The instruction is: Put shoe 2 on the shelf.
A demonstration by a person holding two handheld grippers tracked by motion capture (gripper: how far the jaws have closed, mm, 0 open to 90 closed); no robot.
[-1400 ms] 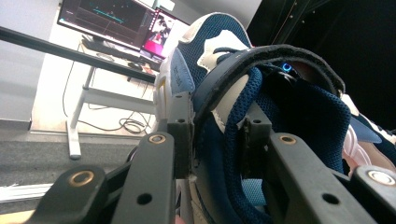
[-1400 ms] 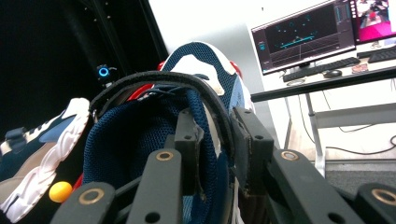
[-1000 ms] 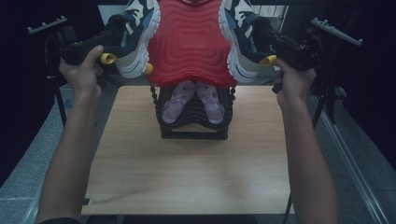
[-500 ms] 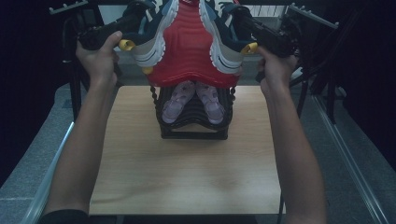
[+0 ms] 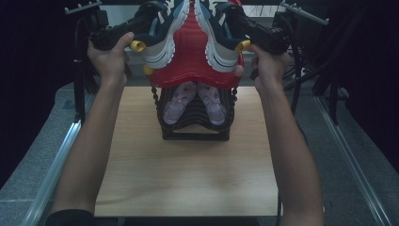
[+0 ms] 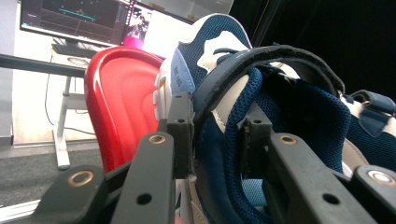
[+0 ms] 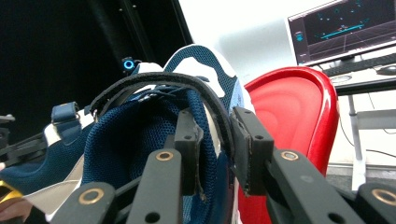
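Surface: a light wood table (image 5: 188,183) with grey floor and metal rails on both sides. The room around it is dark. The gripper views show a bright wall, two monitors (image 6: 60,18) (image 7: 345,30) and a desk leg (image 6: 60,130) beyond the jaws.

A black rack (image 5: 195,117) stands at the far middle of the table, below and between the two grippers. A pair of small pale purple shoes (image 5: 195,101) lies on it.

Task items: two sneakers, navy mesh with white and light blue panels, pale soles and black heel straps. Both are held up above the rack, soles turned inward, one on each side of a red ribbed tray (image 5: 188,56) that stands on edge between them.

Left gripper (image 5: 141,21): clamped on the heel collar of the left sneaker (image 5: 162,42). In the left gripper view one jaw sits outside the heel and the other inside the mesh opening (image 6: 261,107). The tray (image 6: 121,102) lies just beyond the shoe, on its sole side.

Right gripper (image 5: 235,19): clamped likewise on the heel collar of the right sneaker (image 5: 219,40). In its own view the jaws pinch the collar and strap (image 7: 205,121); the tray (image 7: 289,126) stands just past it.

Each hand (image 5: 110,56) (image 5: 268,63) grips its handle just outside its sneaker.
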